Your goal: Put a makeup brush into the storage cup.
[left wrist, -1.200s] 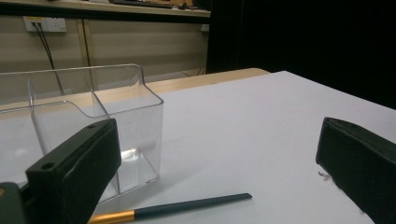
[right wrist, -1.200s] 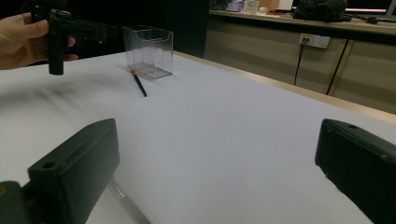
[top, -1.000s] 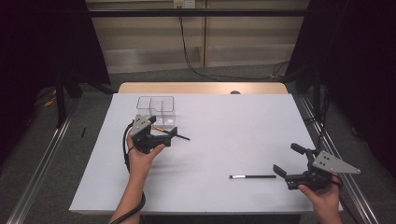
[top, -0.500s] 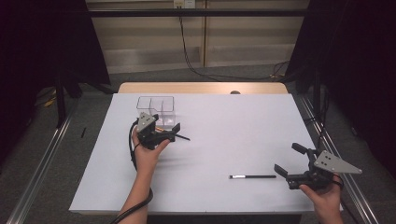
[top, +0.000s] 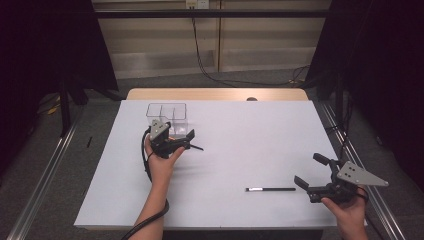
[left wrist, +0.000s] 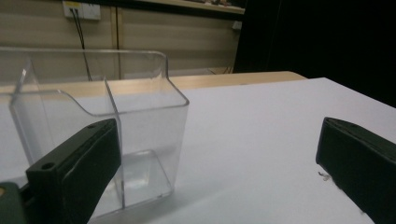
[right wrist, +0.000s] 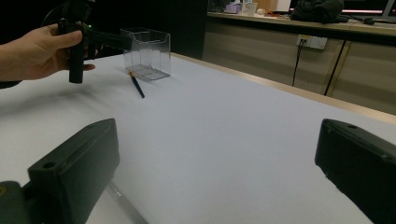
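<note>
Finding: the left tongs [top: 186,141] have shifted a short way to the right and toward the clear divided box [top: 166,107] over the last second, while the right tongs [top: 310,170], the black pen [top: 270,189] and the pencil [top: 198,147] lie where they were. In the left gripper view the left tongs [left wrist: 215,140] stand wide open with nothing between the jaws. The box [left wrist: 140,107] sits just beyond the left jaw, upright on the white desk [top: 250,135], and both compartments that can be seen hold nothing. The right tongs [right wrist: 215,140] are likewise spread wide and hold nothing; the pen lies flat on the desk just beside them, on the side toward the left hand, not touched. The pencil [right wrist: 137,85] rests flat just in front of the box, near the left hand [right wrist: 35,51], apart from the box wall. Assessment: neither item is yet grasped and nothing is yet stowed — the work appears to be at its opening stage. The left tongs' drift suggests an approach on the pencil, though they sit above it rather than around it, so a lowering and closing would still be needed. Whether the jaws line up with the pencil's length cannot be told.
</note>
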Available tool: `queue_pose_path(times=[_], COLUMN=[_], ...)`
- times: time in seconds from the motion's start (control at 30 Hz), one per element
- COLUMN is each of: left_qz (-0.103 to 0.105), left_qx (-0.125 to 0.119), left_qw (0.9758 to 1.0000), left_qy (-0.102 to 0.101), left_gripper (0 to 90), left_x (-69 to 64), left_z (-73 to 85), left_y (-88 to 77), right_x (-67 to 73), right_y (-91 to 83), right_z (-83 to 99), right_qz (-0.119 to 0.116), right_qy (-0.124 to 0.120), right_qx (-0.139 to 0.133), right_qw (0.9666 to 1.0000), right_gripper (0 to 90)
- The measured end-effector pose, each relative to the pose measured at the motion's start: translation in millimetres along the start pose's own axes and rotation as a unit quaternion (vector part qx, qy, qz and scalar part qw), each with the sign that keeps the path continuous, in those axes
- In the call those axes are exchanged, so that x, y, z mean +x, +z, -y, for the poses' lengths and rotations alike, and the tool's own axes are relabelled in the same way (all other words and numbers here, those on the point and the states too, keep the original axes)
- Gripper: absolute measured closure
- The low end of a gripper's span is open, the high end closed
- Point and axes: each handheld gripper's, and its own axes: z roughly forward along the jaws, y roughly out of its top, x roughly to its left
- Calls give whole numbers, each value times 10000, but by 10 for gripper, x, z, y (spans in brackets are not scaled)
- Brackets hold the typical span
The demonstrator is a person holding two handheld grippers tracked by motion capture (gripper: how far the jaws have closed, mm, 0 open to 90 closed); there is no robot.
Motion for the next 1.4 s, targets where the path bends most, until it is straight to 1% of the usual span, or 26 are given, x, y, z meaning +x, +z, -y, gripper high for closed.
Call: queue_pose_path(times=[0.07,0.17,0.2,0.23,0.27,0.3,0.33,0.37,0.4,0.43,0.5,0.57,0.6,0.67,0.7,0.8,0.87,0.9,1.0,1.07,1.1,1.13,1.17,1.23,1.3,1.4], left_qz=[-58,-210,-263,-301,-351,-380,-446,-492,-548,-589,-677,-740,-752,-814,-892,-990,-1001,-1059,-1132,-1204,-1230,-1276,-1330,-1450,-1523,-1651], left_qx=[130,364,468,544,637,794,970,1065,1206,1304,1467,1583,1667,1870,1971,2168,2317,2370,2485,2580,2656,2705,2705,2749,2811,2844], left_qw=[9999,9991,9985,9981,9973,9960,9942,9929,9910,9894,9859,9829,9812,9763,9735,9674,9640,9624,9587,9561,9537,9520,9510,9481,9452,9424], left_qy=[-60,-75,-38,-53,-116,-137,-136,-197,-186,-240,-435,-587,-624,-726,-741,-850,-838,-797,-789,-695,-688,-651,-683,-667,-659,-616], left_gripper=[0,0,0,0,0,0,0,0,0,0,0,0,0,0,0,0,0,0,0,0,0,0,0,1,1,5], left_x=[6,4,4,-1,-8,-8,-6,-10,-1,3,5,11,15,13,11,4,-9,-16,-42,-68,-80,-85,-95,-107,-119,-145], left_z=[4,4,2,-2,-6,-12,-15,-18,-27,-31,-36,-47,-52,-55,-56,-57,-62,-70,-95,-105,-106,-104,-104,-107,-113,-139], left_y=[9,20,25,32,44,55,68,79,85,97,125,142,152,179,191,221,246,256,292,320,334,345,356,383,415,460], right_x=[-2,-1,-1,0,1,1,0,-3,-4,-7,-7,-10,-12,-13,-14,-15,-15,-16,-16,-18,-18,-18,-20,-22,-23,-26], right_y=[0,-1,0,0,1,0,-1,-2,-4,-6,-8,-13,-12,-15,-15,-14,-14,-17,-20,-17,-16,-16,-15,-17,-17,-23], right_z=[-3,-4,-2,0,0,-1,-2,-3,-4,-3,-4,-7,-7,-7,-7,-6,-7,-9,-12,-11,-11,-10,-9,-8,-7,-9], right_qz=[7,6,5,6,6,3,-1,0,-3,7,12,19,25,25,25,22,20,15,16,26,27,30,28,12,22,45], right_qy=[-4,-9,-3,-5,9,1,-4,-14,-15,-12,-9,-2,-3,0,-4,1,-7,-17,-3,1,9,14,-4,-7,-2,19], right_qx=[-1,-7,-1,2,4,3,0,-4,-4,-5,0,2,-18,-16,-16,-10,-10,8,1,-9,-13,-8,0,6,-5,-21], right_qw=[10000,10000,10000,10000,10000,10000,10000,10000,10000,10000,10000,10000,10000,10000,10000,10000,10000,10000,10000,10000,10000,10000,10000,10000,10000,10000], right_gripper=[0,0,0,0,0,0,0,0,0,0,0,0,0,0,0,0,0,0,0,0,0,0,0,0,0,0])
